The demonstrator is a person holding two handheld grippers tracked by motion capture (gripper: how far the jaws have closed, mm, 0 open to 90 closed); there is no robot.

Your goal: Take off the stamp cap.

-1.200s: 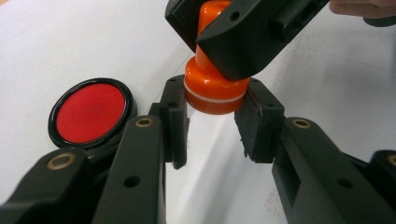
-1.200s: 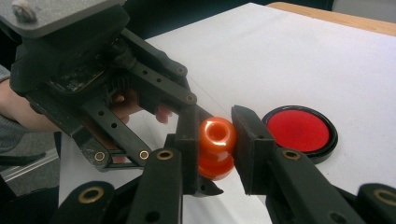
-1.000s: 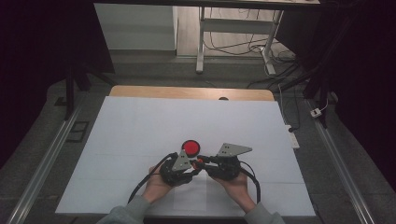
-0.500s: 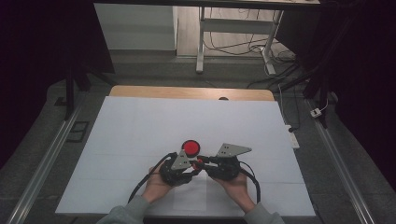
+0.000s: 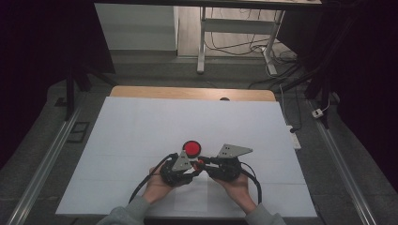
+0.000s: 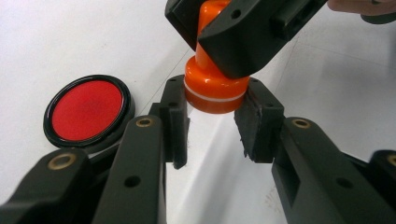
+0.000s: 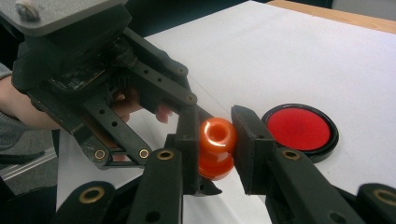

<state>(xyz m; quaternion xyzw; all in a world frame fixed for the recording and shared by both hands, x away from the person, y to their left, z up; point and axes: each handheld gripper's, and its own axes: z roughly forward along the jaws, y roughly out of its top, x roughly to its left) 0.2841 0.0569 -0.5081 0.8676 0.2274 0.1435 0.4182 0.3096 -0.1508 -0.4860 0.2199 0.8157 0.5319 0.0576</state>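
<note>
On the white table (image 5: 141,140), my right gripper (image 7: 212,140) clamps the orange knob-shaped piece (image 7: 216,147) by its neck. My left gripper (image 6: 212,123) brackets its base, seemingly just touching. A red-filled black lid (image 6: 88,110) lies beside.

I'm looking at a white sheet-covered table (image 5: 141,126), its bare wooden far edge (image 5: 192,92) showing. Beyond lies grey floor (image 5: 150,70), a white metal frame leg (image 5: 202,42), and tangled black cables (image 5: 234,44) far right. Both sides sit dark.
</note>
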